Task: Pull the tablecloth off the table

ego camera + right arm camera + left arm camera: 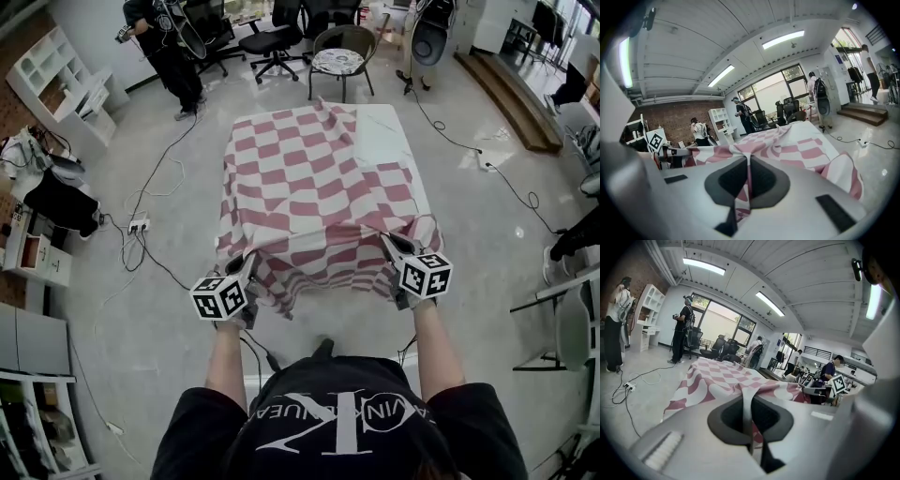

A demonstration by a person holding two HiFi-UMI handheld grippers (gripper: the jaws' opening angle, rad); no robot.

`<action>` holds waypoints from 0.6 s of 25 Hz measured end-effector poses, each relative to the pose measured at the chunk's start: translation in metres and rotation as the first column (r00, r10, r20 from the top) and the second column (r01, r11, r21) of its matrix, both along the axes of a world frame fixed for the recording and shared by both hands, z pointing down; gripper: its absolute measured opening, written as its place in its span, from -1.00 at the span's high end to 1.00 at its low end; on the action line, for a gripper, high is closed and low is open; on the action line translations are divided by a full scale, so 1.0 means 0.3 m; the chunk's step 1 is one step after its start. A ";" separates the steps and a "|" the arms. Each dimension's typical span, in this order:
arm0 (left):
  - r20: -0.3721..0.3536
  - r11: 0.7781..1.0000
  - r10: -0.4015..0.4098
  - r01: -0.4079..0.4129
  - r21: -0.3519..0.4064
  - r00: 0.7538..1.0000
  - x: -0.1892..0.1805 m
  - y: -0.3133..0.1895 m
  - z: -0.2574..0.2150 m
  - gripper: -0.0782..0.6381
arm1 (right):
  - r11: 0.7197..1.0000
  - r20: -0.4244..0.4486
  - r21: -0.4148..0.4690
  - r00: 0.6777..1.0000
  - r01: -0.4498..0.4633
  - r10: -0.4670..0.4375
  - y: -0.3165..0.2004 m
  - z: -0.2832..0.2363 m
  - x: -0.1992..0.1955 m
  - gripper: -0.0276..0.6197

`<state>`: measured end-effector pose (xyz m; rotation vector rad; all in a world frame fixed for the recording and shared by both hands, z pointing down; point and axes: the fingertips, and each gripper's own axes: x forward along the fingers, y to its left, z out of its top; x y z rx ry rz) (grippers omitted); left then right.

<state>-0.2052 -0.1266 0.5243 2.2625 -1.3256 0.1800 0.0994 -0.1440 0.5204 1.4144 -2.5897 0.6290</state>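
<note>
The tablecloth (pixel 319 187) is spread over the table (pixel 382 131), whose far right corner lies bare. Its near edge is clamped at both corners by the left gripper (pixel 246 267) and right gripper (pixel 394 247). It is judged light, soft and likely to bunch.

Cables (pixel 161 169) trail across a glossy grey floor (pixel 150 328), with white shelving (pixel 52 80), office chairs (pixel 272 39) and seemingly a brick wall (pixel 677 117).
</note>
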 end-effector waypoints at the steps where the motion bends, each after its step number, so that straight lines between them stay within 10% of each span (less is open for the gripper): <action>1: -0.002 1.000 -0.007 0.007 0.002 1.000 0.010 -0.008 -0.008 0.74 | 1.000 0.009 -0.002 1.000 0.000 0.000 -0.012 -0.006 0.009 0.88; 15: -0.004 0.994 -0.107 0.107 0.024 0.994 0.079 -0.044 -0.098 0.74 | 0.995 0.013 0.011 0.995 0.095 -0.095 -0.062 -0.106 0.066 0.88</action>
